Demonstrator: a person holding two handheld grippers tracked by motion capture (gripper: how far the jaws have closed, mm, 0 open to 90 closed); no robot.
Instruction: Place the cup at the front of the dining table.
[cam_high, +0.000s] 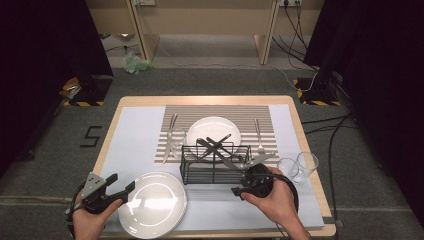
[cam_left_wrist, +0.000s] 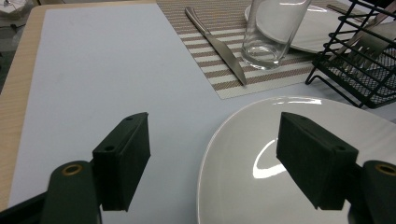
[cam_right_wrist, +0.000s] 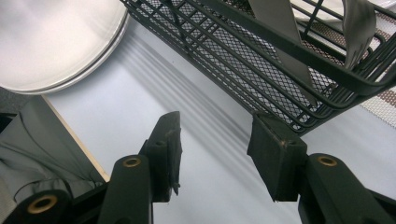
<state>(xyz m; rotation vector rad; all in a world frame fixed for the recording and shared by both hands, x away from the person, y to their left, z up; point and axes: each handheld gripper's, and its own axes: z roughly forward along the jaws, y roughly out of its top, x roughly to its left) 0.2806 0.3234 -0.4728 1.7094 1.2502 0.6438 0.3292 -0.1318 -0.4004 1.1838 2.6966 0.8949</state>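
left hand-held gripper (cam_left_wrist: 212, 158) open at near plate (cam_left_wrist: 261, 140) rim, wire basket (cam_left_wrist: 359, 70) beyond

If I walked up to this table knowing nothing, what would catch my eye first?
Probably the black wire rack in the middle of the table, with cutlery sticking out of it. Next, the white plate at the near edge, where the open left gripper straddles its rim, one jaw over the plate and one outside. The right gripper, also open and holding nothing, sits by the rack's near right corner, and two clear glasses stand at the right.
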